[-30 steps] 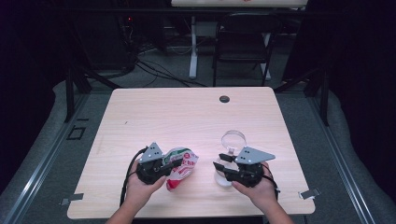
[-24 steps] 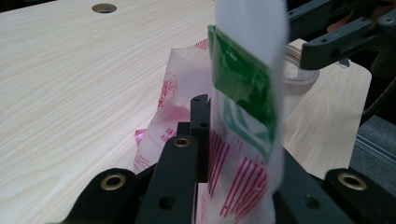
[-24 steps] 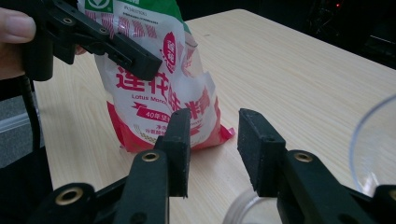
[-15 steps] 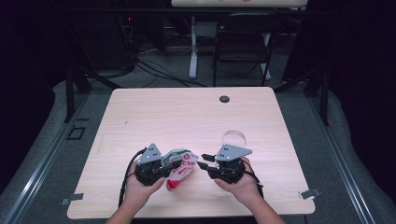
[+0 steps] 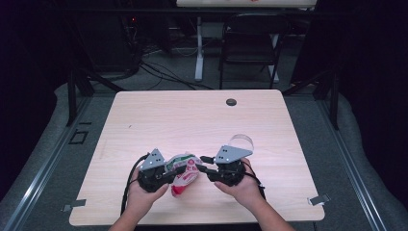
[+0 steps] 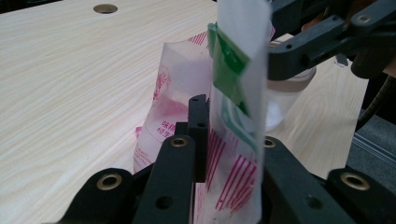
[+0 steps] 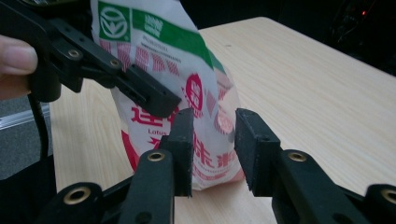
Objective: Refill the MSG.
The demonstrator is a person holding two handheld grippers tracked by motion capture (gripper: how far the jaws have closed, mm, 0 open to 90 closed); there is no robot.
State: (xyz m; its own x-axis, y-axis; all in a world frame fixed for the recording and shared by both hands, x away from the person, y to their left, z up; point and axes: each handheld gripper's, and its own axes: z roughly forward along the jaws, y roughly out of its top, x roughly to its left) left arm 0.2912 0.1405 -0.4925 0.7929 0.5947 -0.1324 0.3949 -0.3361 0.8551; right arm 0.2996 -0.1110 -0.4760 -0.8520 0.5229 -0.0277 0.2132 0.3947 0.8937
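we have the left gripper [image 5: 177, 169] clamped on the bag [image 5: 184, 172], a red, white and green printed plastic pouch standing near the front edge of the table [image 5: 192, 115], just between our two hands. in the left gripper view the bag's flattened edge [image 6: 236, 116] sits pinched between the two black jaws, pads pressing both sides, bag roughly upright.

right gripper [image 5: 203, 169] comes in from the other side, facing the left one. its jaws have just been closing. in the right gripper view the bag [image 7: 187, 88] sits ahead of the jaws with its lower corner in the gap between them; left pad looks right against the film, right pad stands apart from it, so not a grip yet. the left gripper's jaw [image 7: 121, 77] shows there across the upper part of the bag.

a clear container [image 6: 287, 100] stands just behind the bag, partly hidden by the right gripper; in the high view its rim [image 5: 241, 141] shows past the right hand [image 5: 243, 185]. left hand [image 5: 142, 192] is at the table's front edge.
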